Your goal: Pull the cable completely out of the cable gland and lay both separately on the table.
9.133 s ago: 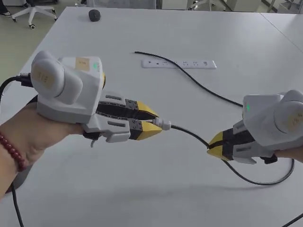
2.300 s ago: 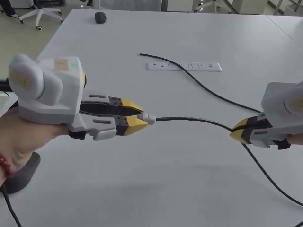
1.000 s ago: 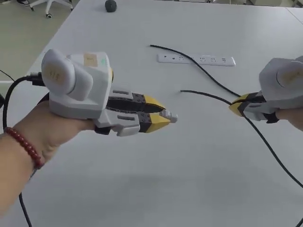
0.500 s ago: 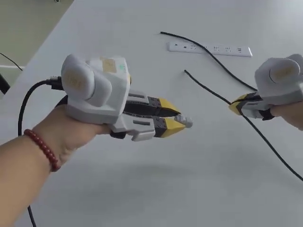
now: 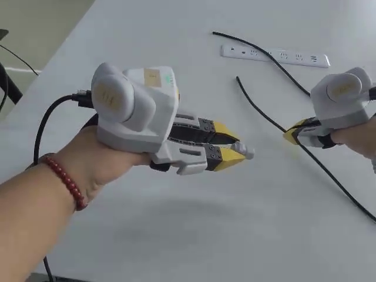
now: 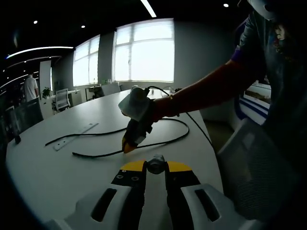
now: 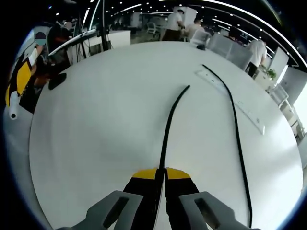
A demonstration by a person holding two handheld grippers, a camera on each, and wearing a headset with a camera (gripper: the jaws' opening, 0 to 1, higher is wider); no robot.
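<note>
My left gripper (image 5: 239, 153) hangs above the white table (image 5: 194, 235), shut on the small grey cable gland (image 5: 245, 152), whose round end pokes out between the yellow fingertips (image 6: 155, 164). The black cable (image 5: 261, 114) is free of the gland; its loose end (image 7: 186, 87) lies on the table ahead of my right gripper (image 5: 289, 136). That gripper is shut on the cable (image 7: 165, 139) low over the table at the right, and it also shows in the left gripper view (image 6: 127, 147). The cable trails off to the lower right (image 5: 346, 195).
A white power strip (image 5: 275, 55) lies at the far side with a second stretch of black cable (image 5: 267, 56) crossing it. The left gripper's own black cord (image 5: 50, 120) hangs off the table's left edge. People stand far behind the table.
The cable has come fully out of the gland and its free end now rests on the table. My right gripper has sunk lower with the cable; the left still holds the gland.
</note>
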